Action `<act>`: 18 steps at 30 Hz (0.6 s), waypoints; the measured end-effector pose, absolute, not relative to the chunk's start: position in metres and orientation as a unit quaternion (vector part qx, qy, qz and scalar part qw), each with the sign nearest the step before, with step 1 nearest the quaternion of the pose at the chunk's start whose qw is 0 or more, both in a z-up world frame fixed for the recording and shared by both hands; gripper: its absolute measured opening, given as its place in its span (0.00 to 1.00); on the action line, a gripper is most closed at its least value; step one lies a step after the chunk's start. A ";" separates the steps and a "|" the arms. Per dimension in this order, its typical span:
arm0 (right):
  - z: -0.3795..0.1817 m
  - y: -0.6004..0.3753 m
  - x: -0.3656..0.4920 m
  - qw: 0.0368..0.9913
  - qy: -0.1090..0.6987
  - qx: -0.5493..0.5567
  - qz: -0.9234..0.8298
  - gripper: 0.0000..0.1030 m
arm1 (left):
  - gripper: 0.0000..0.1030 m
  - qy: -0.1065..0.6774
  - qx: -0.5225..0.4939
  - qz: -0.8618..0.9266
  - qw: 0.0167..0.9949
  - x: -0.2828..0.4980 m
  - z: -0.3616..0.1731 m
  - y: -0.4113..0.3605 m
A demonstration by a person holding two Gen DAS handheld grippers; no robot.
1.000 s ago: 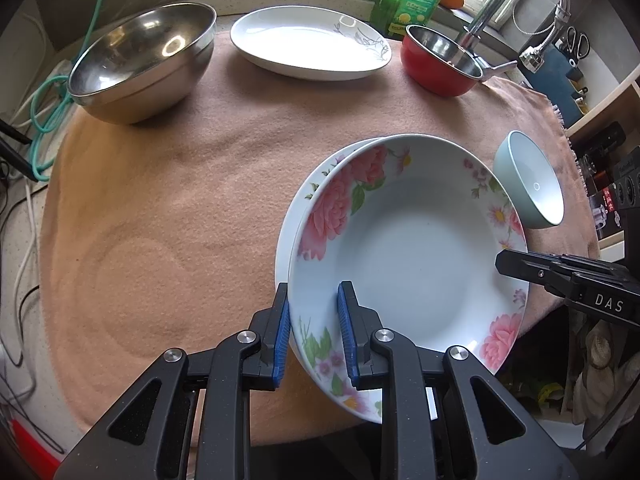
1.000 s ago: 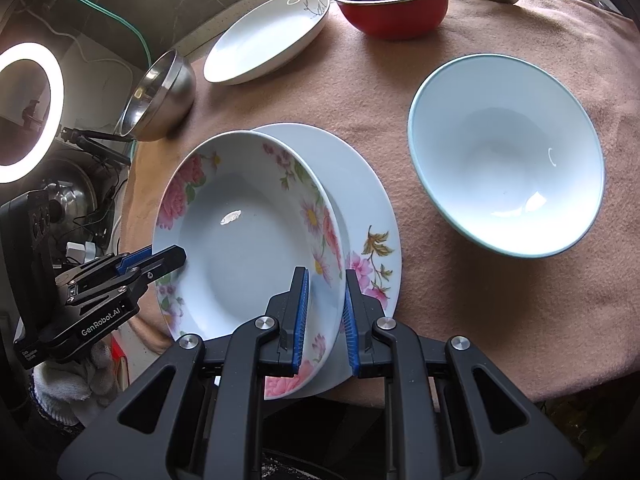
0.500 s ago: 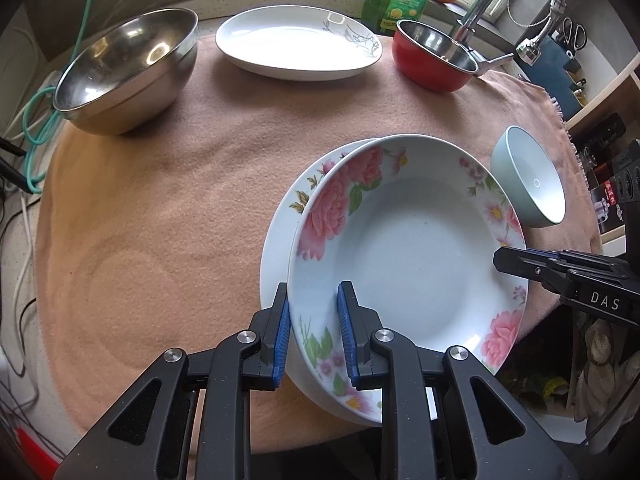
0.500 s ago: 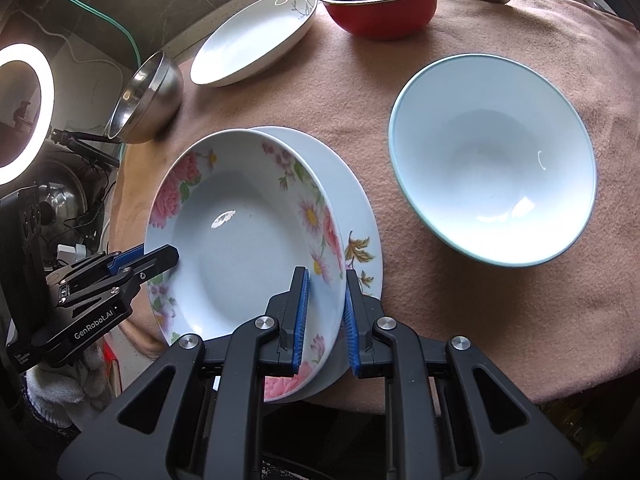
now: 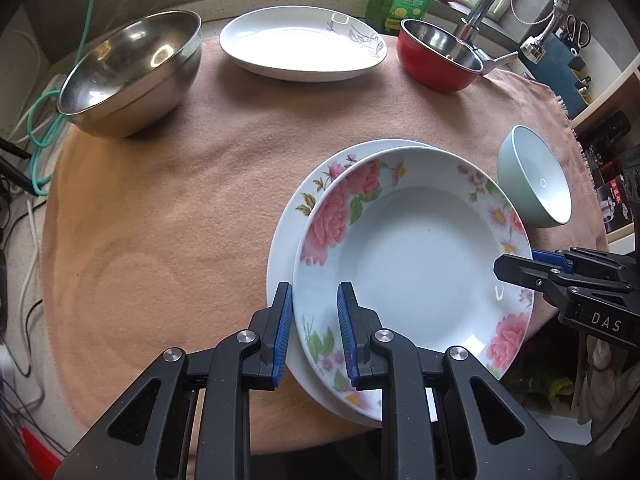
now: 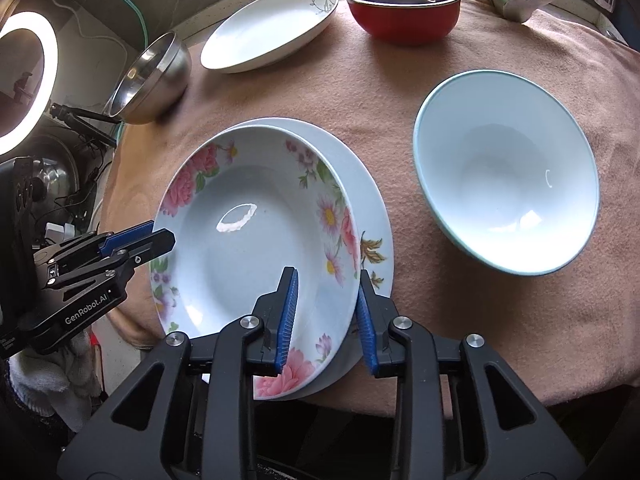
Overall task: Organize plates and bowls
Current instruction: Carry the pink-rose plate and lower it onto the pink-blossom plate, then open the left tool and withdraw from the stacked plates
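A deep plate with pink flowers point(image 5: 416, 264) rests on a flatter flowered plate point(image 5: 286, 232) near the front edge of the table. My left gripper point(image 5: 314, 334) is shut on the deep plate's near-left rim. My right gripper point(image 6: 326, 316) straddles the opposite rim of the deep plate point(image 6: 256, 248); its jaws are opening and the blue pads stand off the rim. The lower plate point(image 6: 372, 200) shows as a crescent on the right. Each gripper appears in the other's view: the right gripper point(image 5: 520, 266) and the left gripper point(image 6: 156, 240).
A light blue bowl point(image 6: 504, 172) sits right of the plates. At the back are a steel bowl point(image 5: 132, 72), a white oval plate point(image 5: 300, 44) and a red pot point(image 5: 436, 56), with a faucet point(image 5: 480, 8) behind. A pink cloth point(image 5: 180, 200) covers the table.
The right gripper's pads have parted from the deep plate's rim. More of the lower plate shows at the left. The left gripper's hold is unchanged.
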State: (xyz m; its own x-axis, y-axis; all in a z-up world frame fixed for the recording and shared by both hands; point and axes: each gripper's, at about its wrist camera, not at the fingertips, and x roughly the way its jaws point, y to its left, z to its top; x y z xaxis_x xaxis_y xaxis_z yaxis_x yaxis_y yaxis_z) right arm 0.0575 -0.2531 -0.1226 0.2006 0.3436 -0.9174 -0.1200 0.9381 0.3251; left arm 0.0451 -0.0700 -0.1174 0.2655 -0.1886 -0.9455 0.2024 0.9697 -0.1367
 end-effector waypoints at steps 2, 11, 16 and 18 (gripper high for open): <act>-0.122 -0.252 0.058 0.770 0.614 0.087 0.149 0.29 | 0.20 0.594 0.003 -0.123 0.795 0.045 -0.117 -0.069; -0.121 -0.244 0.057 0.777 0.611 0.045 0.144 0.35 | 0.20 0.592 -0.004 -0.119 0.797 0.045 -0.116 -0.067; -0.118 -0.241 0.056 0.780 0.606 0.039 0.150 0.43 | 0.20 0.591 -0.005 -0.114 0.799 0.044 -0.115 -0.065; -0.117 -0.242 0.055 0.780 0.606 0.041 0.150 0.43 | 0.20 0.591 -0.009 -0.113 0.799 0.044 -0.114 -0.063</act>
State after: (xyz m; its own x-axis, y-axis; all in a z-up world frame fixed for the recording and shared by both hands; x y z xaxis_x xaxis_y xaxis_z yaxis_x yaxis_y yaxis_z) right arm 0.0555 -0.2424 -0.1167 0.2210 0.2848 -0.9328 -0.1842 0.9514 0.2468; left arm 0.0440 -0.0628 -0.1141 0.2759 -0.1911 -0.9420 0.1696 0.9743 -0.1480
